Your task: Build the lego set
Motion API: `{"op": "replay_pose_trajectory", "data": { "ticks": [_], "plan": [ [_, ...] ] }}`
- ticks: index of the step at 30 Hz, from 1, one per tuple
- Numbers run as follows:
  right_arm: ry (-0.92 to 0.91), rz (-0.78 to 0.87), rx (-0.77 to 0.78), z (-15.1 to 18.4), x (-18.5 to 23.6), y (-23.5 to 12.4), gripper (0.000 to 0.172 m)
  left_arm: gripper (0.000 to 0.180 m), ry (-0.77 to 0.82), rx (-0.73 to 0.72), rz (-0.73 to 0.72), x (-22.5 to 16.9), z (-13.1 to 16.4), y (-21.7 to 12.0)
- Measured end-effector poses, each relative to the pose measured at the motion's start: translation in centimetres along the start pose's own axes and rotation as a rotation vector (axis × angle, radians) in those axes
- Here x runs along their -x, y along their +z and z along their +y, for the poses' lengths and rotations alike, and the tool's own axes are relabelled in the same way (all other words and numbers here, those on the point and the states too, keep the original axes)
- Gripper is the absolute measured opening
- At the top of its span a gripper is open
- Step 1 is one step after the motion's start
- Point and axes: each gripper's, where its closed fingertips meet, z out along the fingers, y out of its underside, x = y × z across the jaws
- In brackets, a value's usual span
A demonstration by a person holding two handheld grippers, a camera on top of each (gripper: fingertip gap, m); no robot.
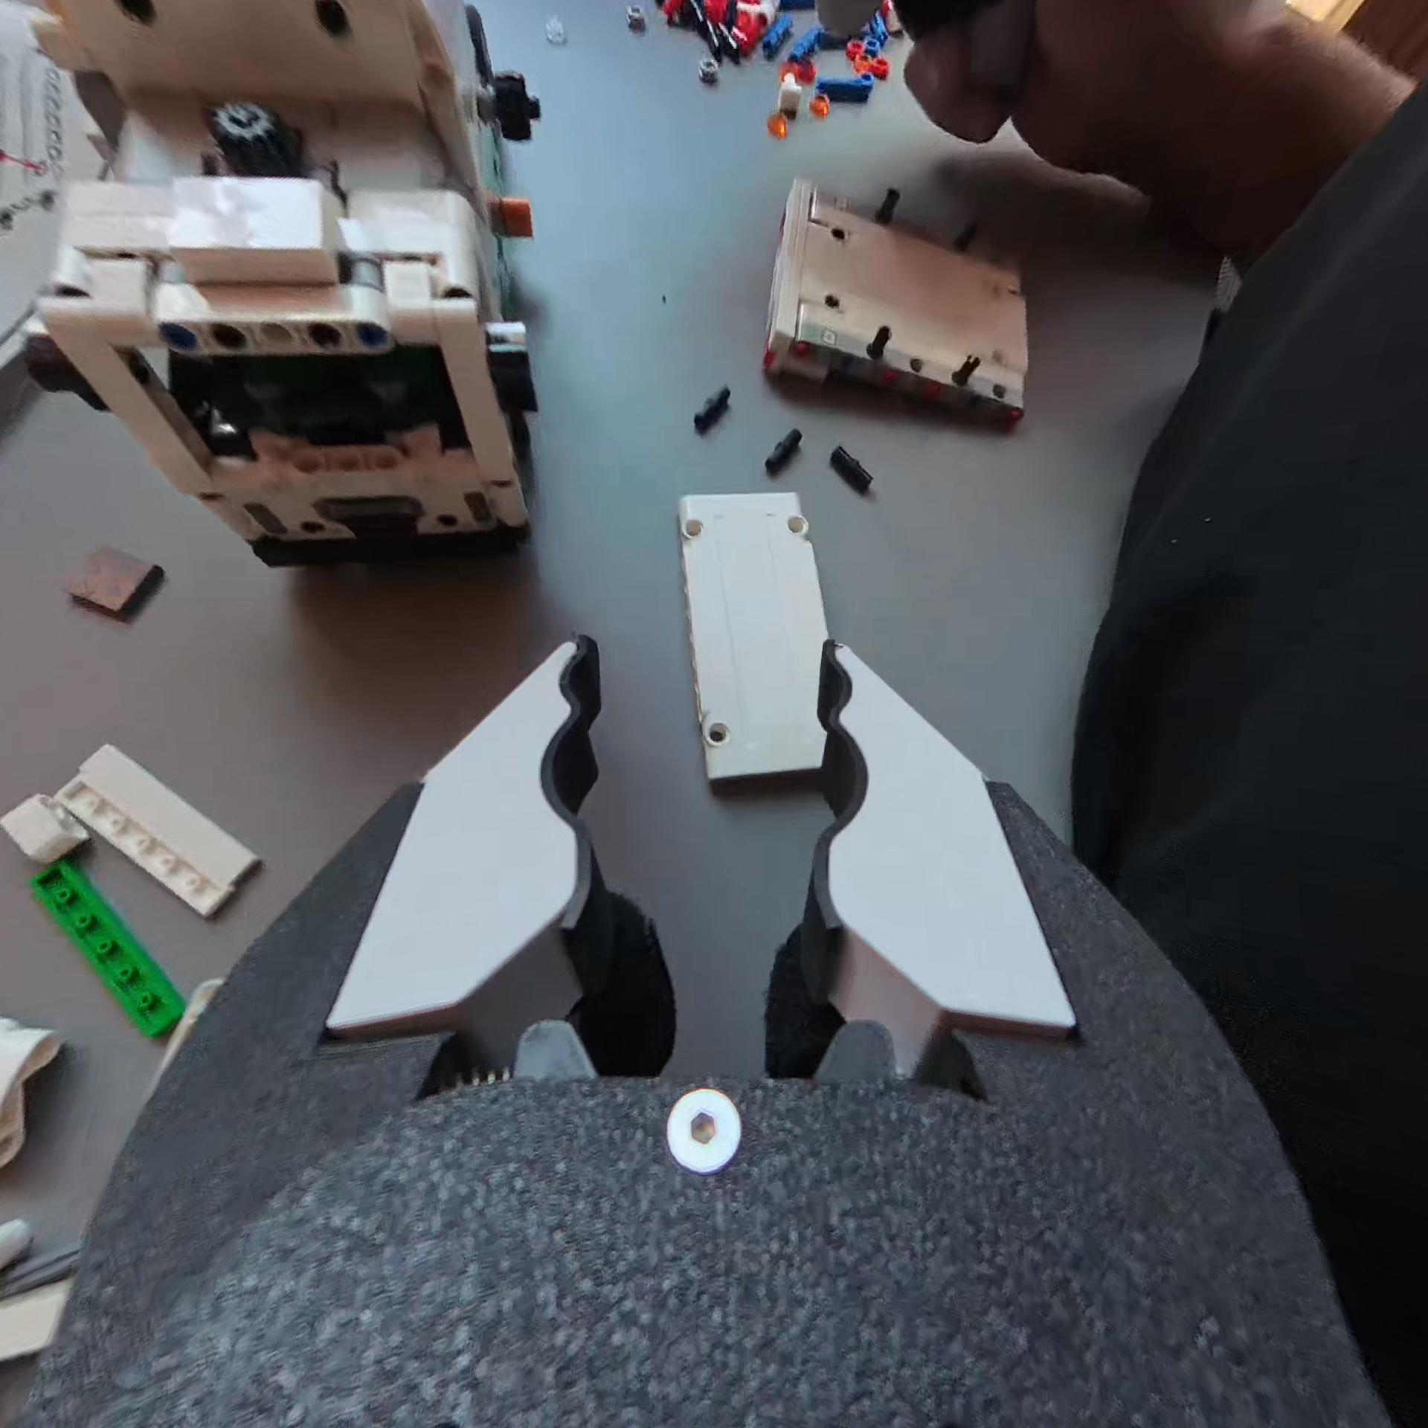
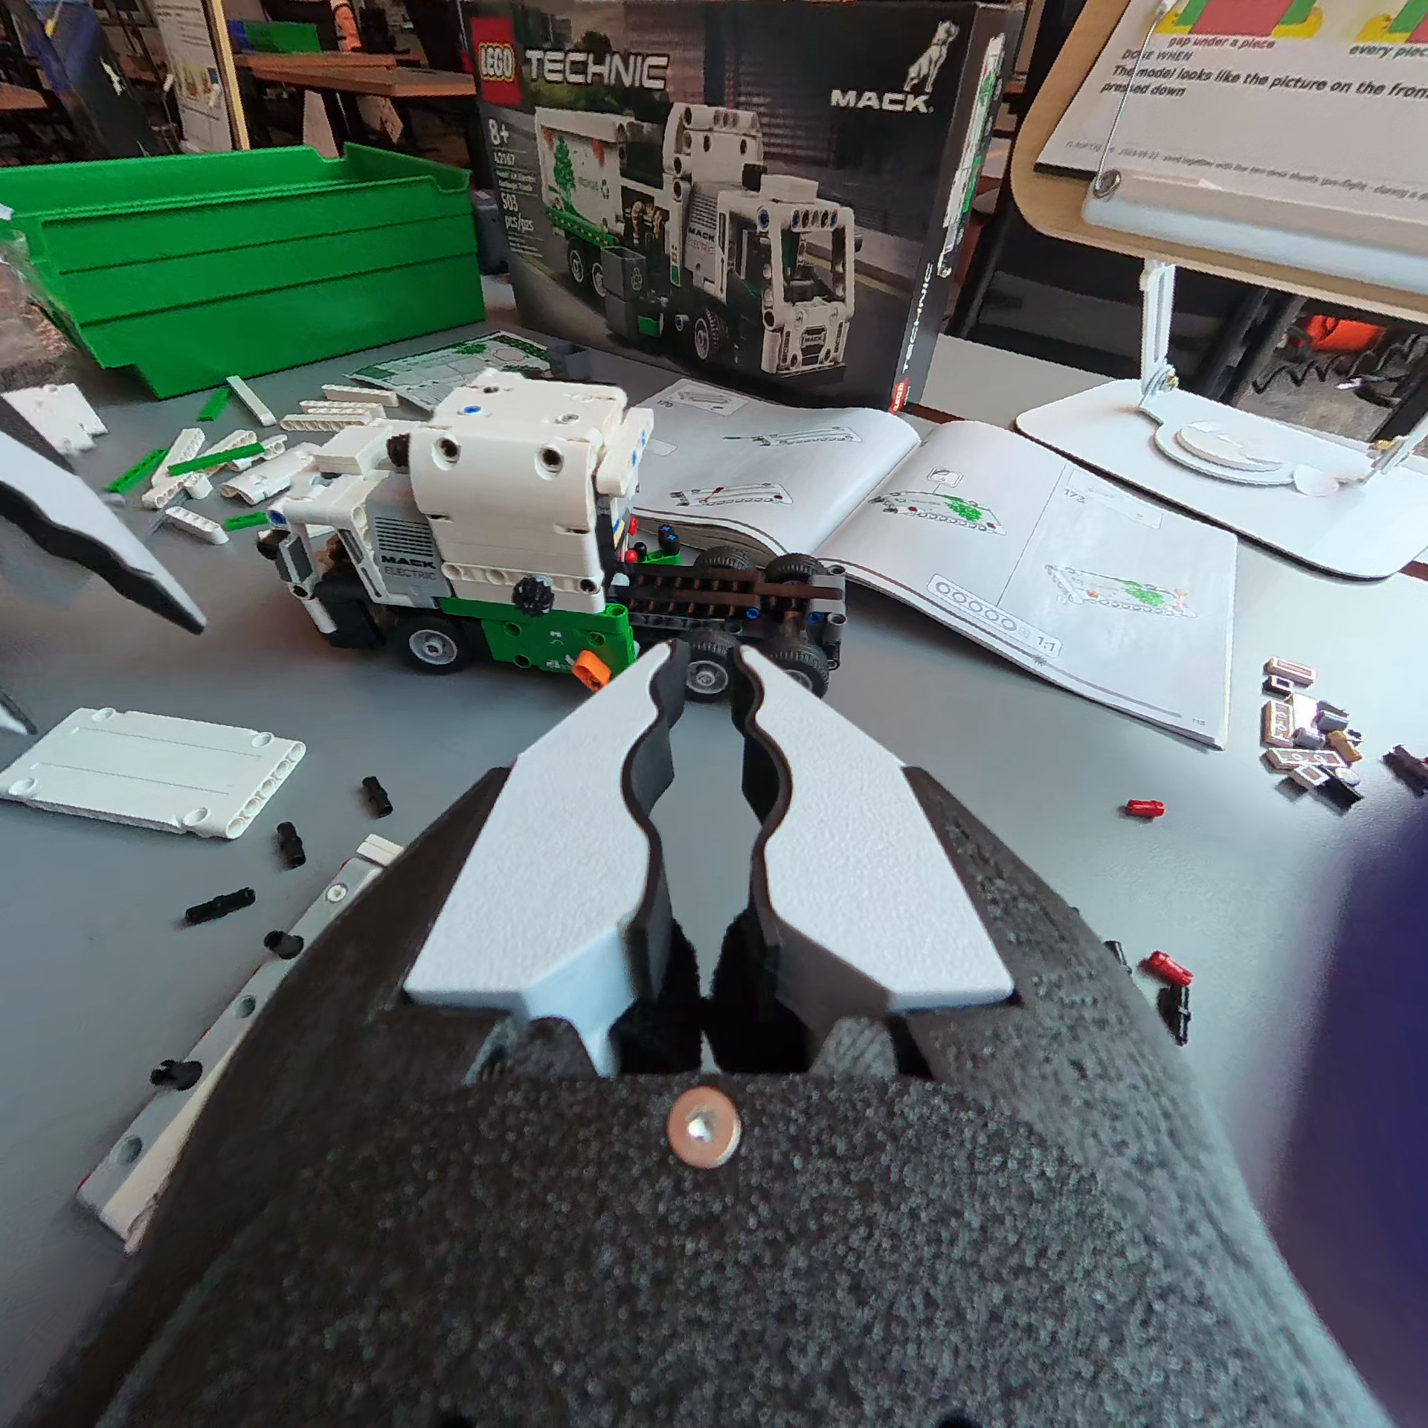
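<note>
My fingers are smooth matt plastic (black pebbly housing behind); white panel glossy plastic, table matt grey

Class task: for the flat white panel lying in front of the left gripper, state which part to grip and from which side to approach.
Probably across the white panel's two long edges, from above, at its near end: it lies flat, and the open left gripper looks wide enough.
</note>
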Motion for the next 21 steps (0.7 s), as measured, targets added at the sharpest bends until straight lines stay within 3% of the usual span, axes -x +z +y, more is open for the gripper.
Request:
{"op": "replay_pose_trajectory", "data": {
  "ticks": [8, 13, 16, 18, 19, 21],
  "plan": [
    [-0.084, 0.009, -0.001, 0.0, 0.9, -0.1, 0.007, 0.062, -0.043, 0.038, -0.081, -1.7, 1.6, 0.4],
    [-0.119, -0.031, -0.019, -0.4, 2.2, -0.1, 0.007, 0.04, 0.002, 0.082, -0.152, -1.4, 2.7, 1.0],
    [-0.112, -0.303, 0.008, -0.9, 7.4, -0.6, 0.01, 0.04, 0.013, 0.106, -0.184, -1.1, 2.7, 0.7],
    [-0.151, -0.55, 0.185, 0.6, 12.4, -1.5, 0.034, 0.04, 0.016, 0.115, -0.191, -1.0, 2.7, 0.3],
    [-0.205, -0.607, 0.28, 1.5, 14.2, -1.8, 0.044, 0.04, -0.002, 0.108, -0.18, -1.1, 2.5, 0.0],
    [-0.38, -0.579, 0.335, 2.1, 16.5, -1.2, 0.047, 0.04, -0.06, 0.082, -0.149, -1.3, 1.8, -0.6]
  ]
}}
